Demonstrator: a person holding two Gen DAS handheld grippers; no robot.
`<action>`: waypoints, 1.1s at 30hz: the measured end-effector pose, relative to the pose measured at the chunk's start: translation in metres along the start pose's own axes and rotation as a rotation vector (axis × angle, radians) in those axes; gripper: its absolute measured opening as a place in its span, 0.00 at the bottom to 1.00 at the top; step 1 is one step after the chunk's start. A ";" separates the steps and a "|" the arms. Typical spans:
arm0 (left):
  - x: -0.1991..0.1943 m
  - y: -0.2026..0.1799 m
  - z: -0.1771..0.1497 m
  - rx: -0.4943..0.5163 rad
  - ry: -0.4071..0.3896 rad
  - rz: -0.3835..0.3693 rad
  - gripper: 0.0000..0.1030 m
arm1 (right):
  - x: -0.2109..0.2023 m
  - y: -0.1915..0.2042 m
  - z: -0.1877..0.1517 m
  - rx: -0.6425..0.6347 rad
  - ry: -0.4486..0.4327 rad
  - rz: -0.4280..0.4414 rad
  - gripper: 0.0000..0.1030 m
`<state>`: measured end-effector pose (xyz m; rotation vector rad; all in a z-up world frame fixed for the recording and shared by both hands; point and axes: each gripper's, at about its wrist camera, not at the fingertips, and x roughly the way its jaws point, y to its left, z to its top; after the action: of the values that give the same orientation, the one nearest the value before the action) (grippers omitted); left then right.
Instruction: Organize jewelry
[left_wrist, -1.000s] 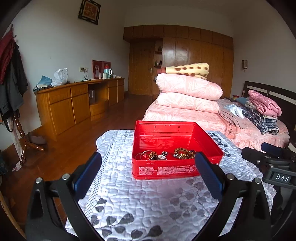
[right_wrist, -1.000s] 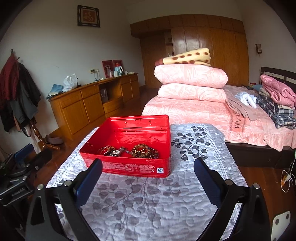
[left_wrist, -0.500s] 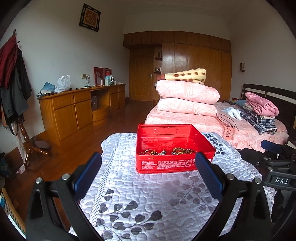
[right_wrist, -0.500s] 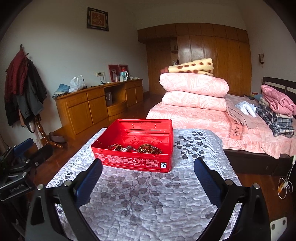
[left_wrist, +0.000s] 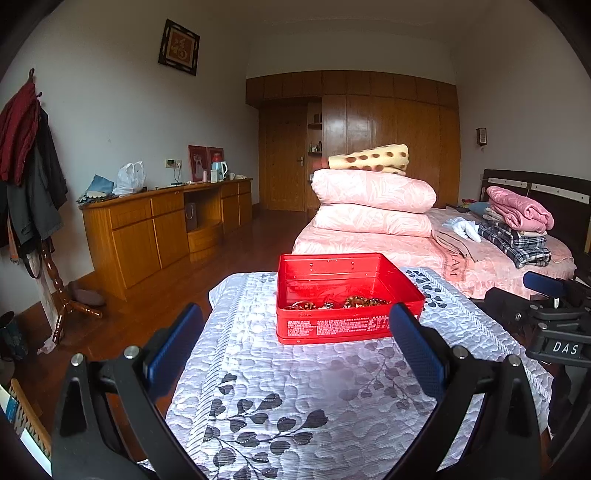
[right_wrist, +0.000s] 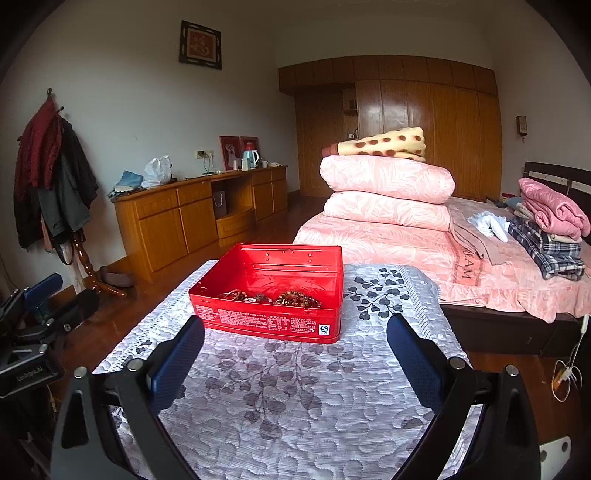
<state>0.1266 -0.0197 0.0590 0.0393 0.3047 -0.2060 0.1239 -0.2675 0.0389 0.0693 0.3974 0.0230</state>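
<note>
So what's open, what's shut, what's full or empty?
Red tin: open, no lid on.
Jewelry: piled inside the tin.
Left hand-held gripper: open, empty.
Right hand-held gripper: open, empty.
Quilts: folded, stacked.
Door: shut.

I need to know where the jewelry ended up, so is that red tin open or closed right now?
Open. The red tin has no lid on it, and the beaded jewelry lies exposed on its floor. No lid is in view.

"DAS" stands on the right tongs (left_wrist: 565, 347), "EAM" on the pink bedspread (right_wrist: 466, 264); the red tin's (right_wrist: 273, 321) print is illegible
</note>
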 end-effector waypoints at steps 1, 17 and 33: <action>-0.001 0.000 0.000 0.000 -0.003 -0.001 0.95 | -0.001 0.000 0.000 -0.001 -0.001 0.001 0.94; -0.009 -0.002 0.001 0.005 -0.014 0.003 0.95 | -0.014 0.001 0.000 -0.008 -0.031 0.005 0.94; -0.012 0.000 0.004 0.009 -0.021 -0.002 0.95 | -0.017 0.003 0.004 -0.013 -0.042 0.002 0.94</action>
<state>0.1167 -0.0176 0.0664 0.0453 0.2834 -0.2096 0.1094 -0.2652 0.0493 0.0572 0.3549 0.0260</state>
